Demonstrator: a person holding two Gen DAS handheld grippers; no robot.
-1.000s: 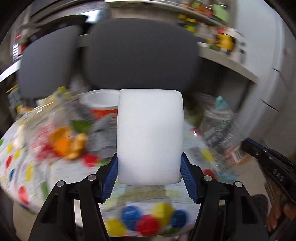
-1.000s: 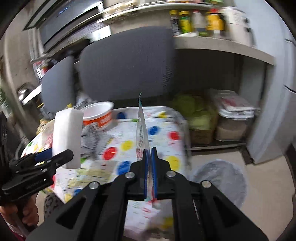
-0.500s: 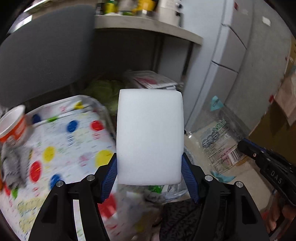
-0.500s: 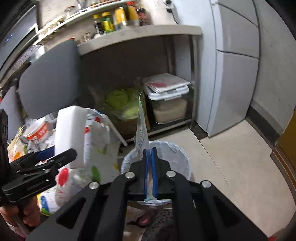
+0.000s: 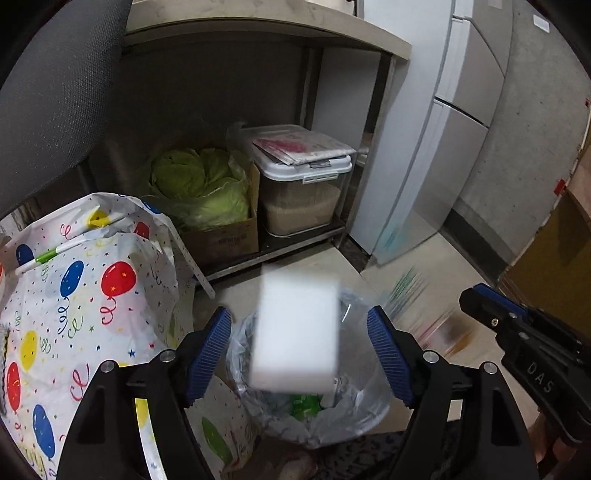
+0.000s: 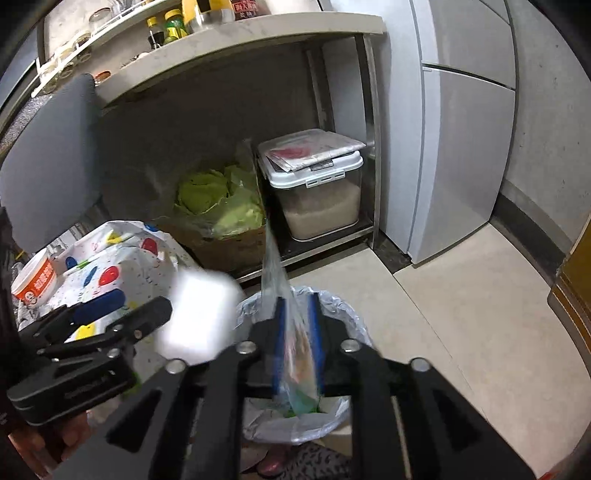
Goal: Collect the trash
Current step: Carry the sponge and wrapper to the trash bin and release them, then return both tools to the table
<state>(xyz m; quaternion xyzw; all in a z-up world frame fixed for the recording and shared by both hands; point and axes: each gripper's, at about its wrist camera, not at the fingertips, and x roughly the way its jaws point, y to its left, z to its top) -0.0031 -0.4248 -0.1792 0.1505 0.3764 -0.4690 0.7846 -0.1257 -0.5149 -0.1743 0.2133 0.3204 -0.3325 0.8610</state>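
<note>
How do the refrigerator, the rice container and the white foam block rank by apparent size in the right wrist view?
1. refrigerator
2. rice container
3. white foam block, though it is blurred and nearer, so nearly alike.

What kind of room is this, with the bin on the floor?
Most likely a home kitchen. Sauce bottles stand on a counter shelf, a tall fridge stands beside it, and cabbage in a box and a tub of rice sit underneath. A lined bin stands on the floor.
</note>
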